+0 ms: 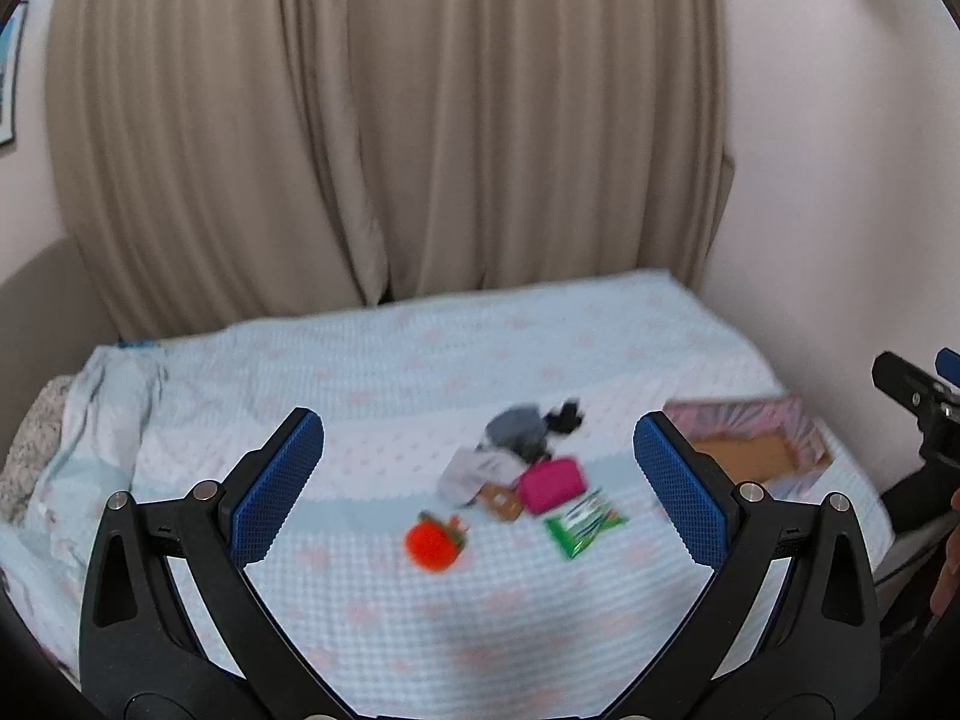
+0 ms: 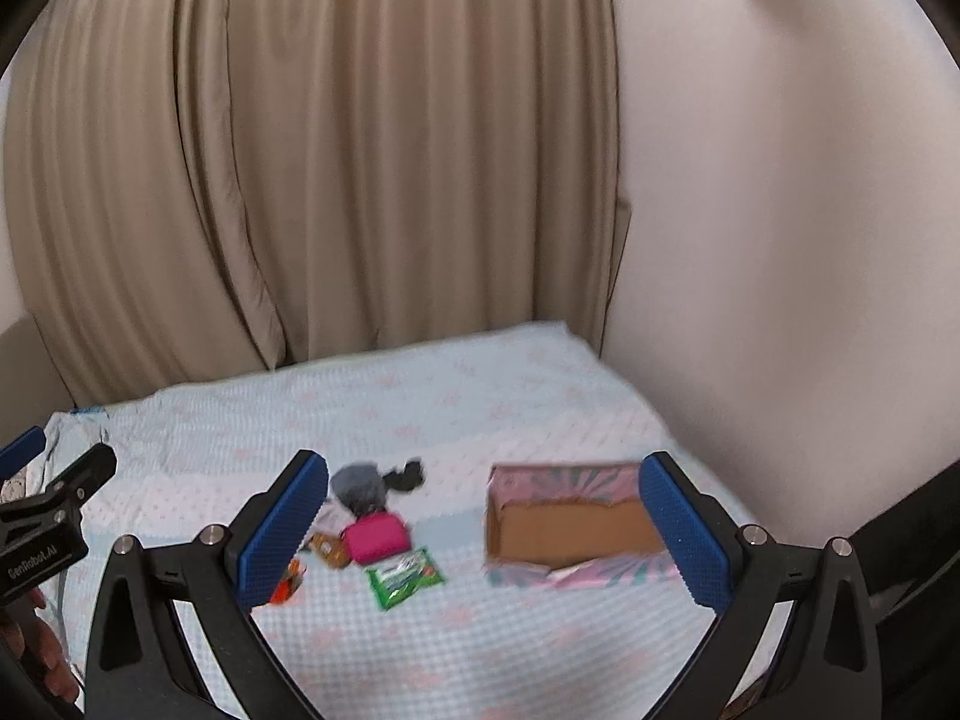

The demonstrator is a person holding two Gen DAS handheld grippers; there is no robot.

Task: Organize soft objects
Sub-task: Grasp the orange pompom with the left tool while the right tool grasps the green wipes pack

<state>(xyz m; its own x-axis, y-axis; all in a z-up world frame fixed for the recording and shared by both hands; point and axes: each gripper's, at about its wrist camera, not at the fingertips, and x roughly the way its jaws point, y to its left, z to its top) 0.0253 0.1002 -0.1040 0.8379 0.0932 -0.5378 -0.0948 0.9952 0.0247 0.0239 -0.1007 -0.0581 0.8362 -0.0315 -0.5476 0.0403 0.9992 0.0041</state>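
Both grippers were spread wide and empty, hovering over the near edge of the bed [image 1: 372, 360]: left gripper [image 1: 480, 492], right gripper [image 2: 486, 531]. Nothing was picked yet.

The soft items sat in a loose cluster mid-bed: orange plush [image 1: 435, 540] nearest and alone, green packet [image 1: 585, 522] just beside the pink pouch [image 1: 551, 483], grey bundle [image 1: 519, 429] and a black piece [image 1: 564, 414] behind, white cloth [image 1: 474, 471] overlapping a brown packet [image 1: 501, 501]. The open cardboard box [image 2: 570, 525], bare inside, sat well apart to the right, near the wall.

Judgement: the step in hand was approach and first pick. Take an outlier first, either the orange plush or the green packet, since neither drags neighbours along. Come down from above, close across the short side, and pinch deep enough that the fabric doesn't slip.

Orientation: the green packet's long axis ran diagonally, far end toward the right; the pink pouch's long axis ran roughly left-right, slightly tilted. The box's long axis ran left-right with the opening up. Frames were motion-blurred, so finer detail couldn't be read.
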